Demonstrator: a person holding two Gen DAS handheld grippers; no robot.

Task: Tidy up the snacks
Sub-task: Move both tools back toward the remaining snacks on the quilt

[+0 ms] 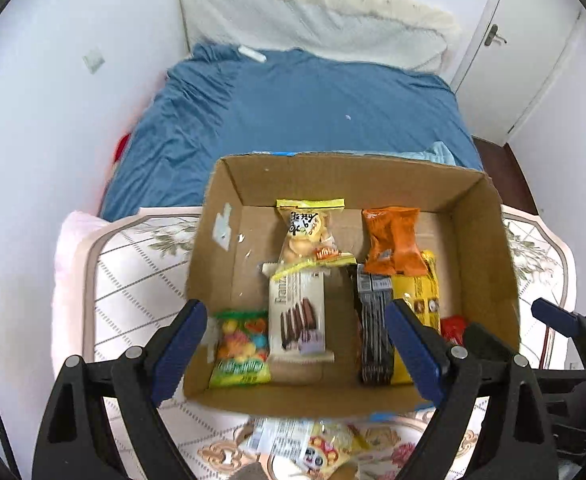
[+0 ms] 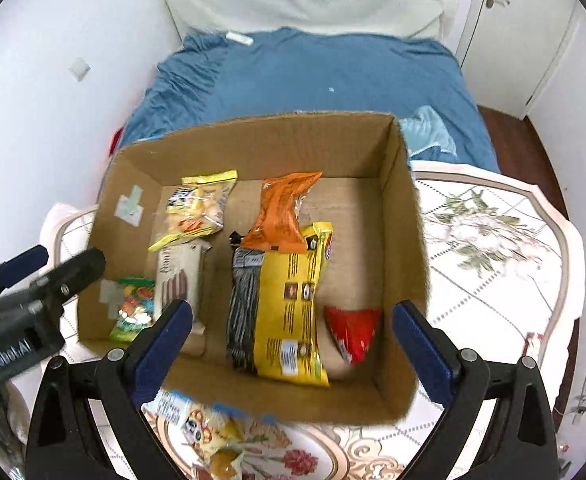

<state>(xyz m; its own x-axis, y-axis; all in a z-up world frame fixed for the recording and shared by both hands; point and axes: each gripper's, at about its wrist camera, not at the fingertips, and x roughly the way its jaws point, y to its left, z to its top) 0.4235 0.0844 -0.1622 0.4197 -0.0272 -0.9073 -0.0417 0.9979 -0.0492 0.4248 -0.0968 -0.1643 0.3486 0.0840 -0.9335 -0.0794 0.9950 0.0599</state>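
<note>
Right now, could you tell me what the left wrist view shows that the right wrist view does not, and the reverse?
Only the left wrist view: the white chocolate-wafer pack's printed front. Only the right wrist view: the whole red packet, the table's bare floral corner, and the left gripper from the side. Both: the cardboard box, the orange bag, and open, empty jaws.

Setting: home bedroom. Bed (image 1: 301, 112) with rumpled blue sheet (image 2: 313, 76) against white padded headboard (image 1: 317, 20). White door with lever handle (image 1: 493, 36) at right. Floral-patterned table (image 2: 489, 240) at bed foot carries cardboard box (image 2: 405, 240) of snacks.
</note>
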